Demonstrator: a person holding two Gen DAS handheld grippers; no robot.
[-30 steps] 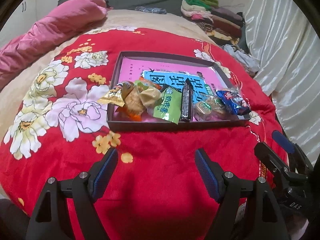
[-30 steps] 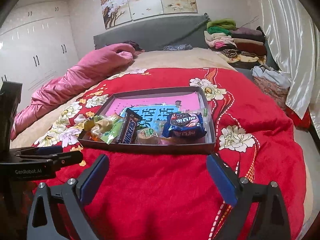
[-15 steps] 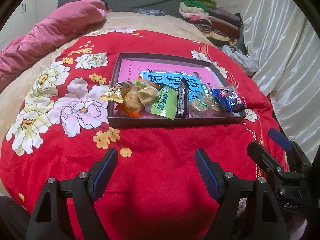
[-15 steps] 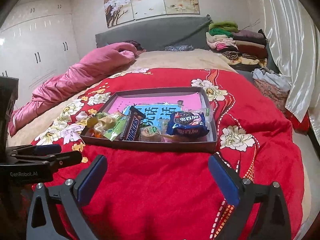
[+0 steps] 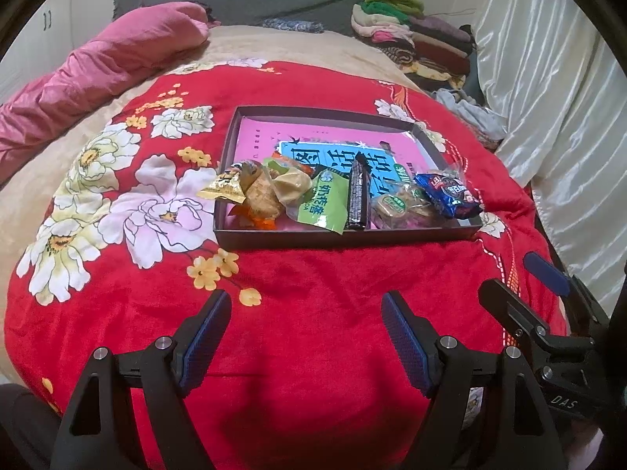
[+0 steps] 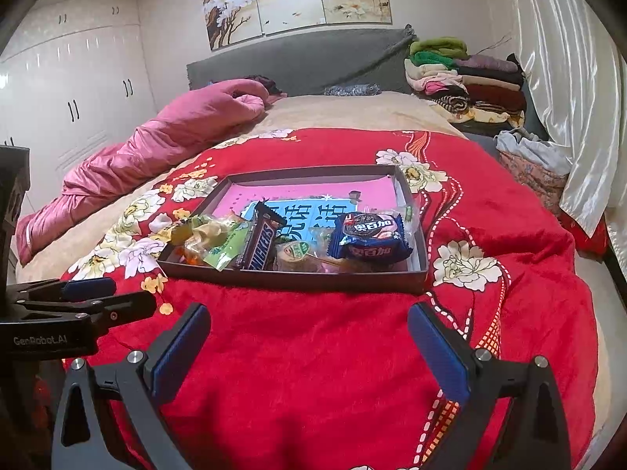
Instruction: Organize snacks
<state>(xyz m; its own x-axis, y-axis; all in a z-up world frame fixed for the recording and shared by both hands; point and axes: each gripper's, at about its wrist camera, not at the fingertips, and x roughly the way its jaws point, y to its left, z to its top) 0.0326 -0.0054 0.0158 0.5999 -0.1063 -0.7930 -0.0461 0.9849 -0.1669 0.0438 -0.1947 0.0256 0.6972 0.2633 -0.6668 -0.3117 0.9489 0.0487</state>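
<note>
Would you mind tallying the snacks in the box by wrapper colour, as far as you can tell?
Gold wrapper: 1
Clear wrappers with beige or orange contents: about 2, overlapping
Green packet: 1
Dark Snickers bar: 1
Clear pastry packs with green labels: about 2
Blue cookie pack: 1
Total: about 8, all inside the box.

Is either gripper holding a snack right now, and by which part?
Nothing is held. The left gripper and right gripper are both open over the red blanket, short of the snack tray.
</note>
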